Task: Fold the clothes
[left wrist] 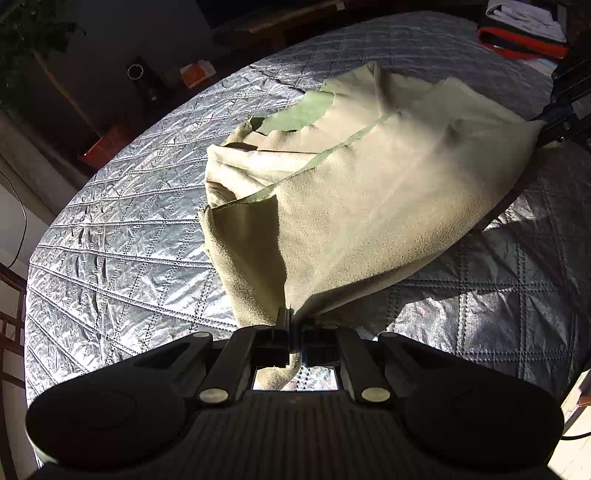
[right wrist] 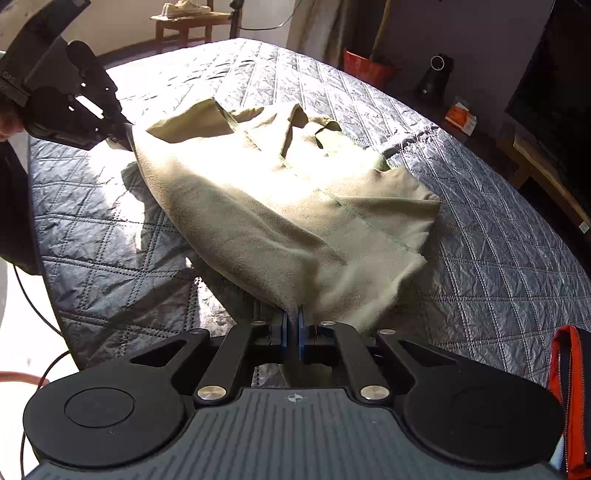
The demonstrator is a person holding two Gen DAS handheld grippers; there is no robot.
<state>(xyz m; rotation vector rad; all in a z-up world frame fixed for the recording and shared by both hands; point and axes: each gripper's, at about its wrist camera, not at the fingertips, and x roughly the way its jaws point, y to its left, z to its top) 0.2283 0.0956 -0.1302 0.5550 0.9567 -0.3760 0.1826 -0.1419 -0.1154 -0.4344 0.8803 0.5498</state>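
A pale green fleece garment (left wrist: 351,192) is stretched between my two grippers above the quilted grey table cover (left wrist: 122,236). My left gripper (left wrist: 290,321) is shut on one corner of the garment. My right gripper (right wrist: 293,321) is shut on another corner of the garment (right wrist: 280,206). The right gripper shows in the left wrist view (left wrist: 550,125) at the far right, pinching the cloth. The left gripper shows in the right wrist view (right wrist: 125,136) at the upper left, pinching the cloth. The far half of the garment lies rumpled on the cover, seams showing.
The quilted cover (right wrist: 480,236) fills both views, part in sun, part in shadow. An orange and black item (right wrist: 569,398) lies at the right edge near my right gripper; it also shows in the left wrist view (left wrist: 517,44). A wooden stool (right wrist: 184,22) stands beyond the table.
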